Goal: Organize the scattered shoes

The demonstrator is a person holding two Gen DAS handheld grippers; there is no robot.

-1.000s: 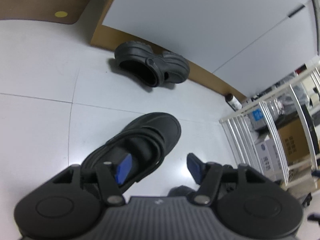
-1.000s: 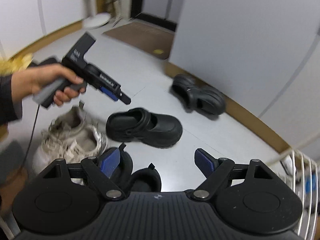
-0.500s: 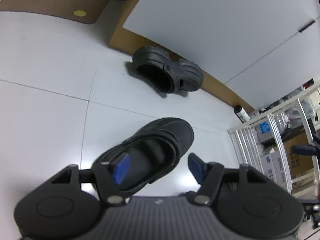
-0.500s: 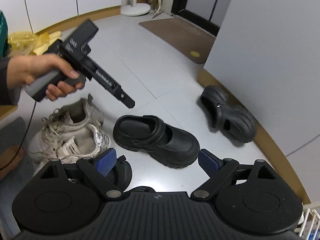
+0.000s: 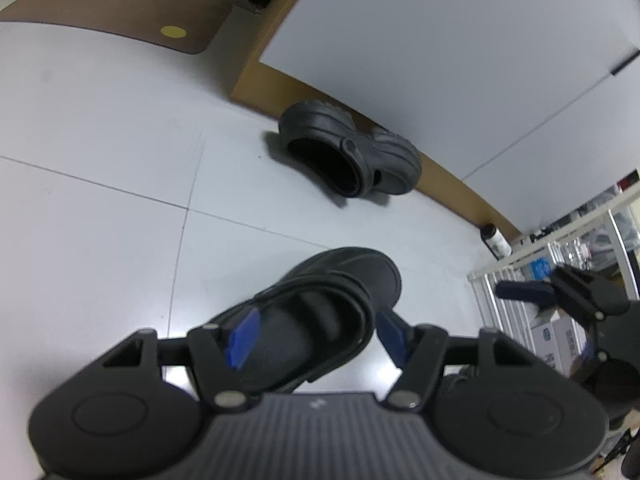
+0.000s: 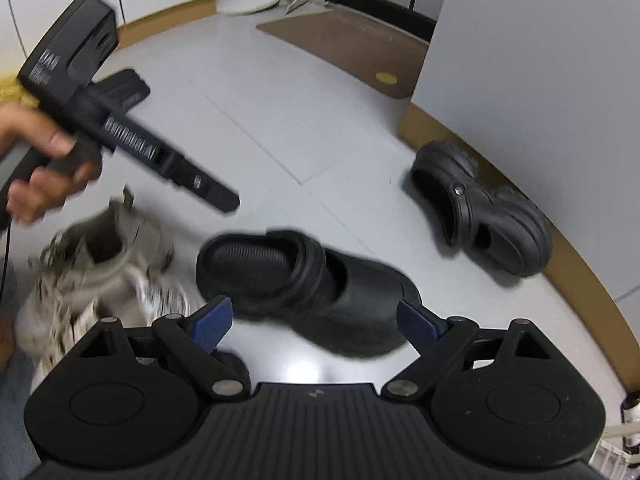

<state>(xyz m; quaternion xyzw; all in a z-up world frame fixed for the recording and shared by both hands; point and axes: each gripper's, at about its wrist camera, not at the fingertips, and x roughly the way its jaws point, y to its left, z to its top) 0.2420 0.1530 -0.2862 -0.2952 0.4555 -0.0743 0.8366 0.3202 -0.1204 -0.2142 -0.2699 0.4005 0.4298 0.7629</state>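
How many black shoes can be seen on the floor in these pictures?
2 for certain: a black strap shoe in the middle, before both grippers, and a black clog on its side by the baseboard. A dark shape behind the right gripper's left finger may be another.

Open pale floor point(image 6: 280, 112) left and behind the black platform shoe point(image 6: 320, 284), wide clear lane between it and the dark clog point(image 6: 484, 216) lying against the baseboard. Beige sneakers point(image 6: 100, 272) crowd the platform shoe's heel side, left gripper point(image 6: 224, 200) hanging just above them. White rack point(image 5: 520, 280) blocks the far side.
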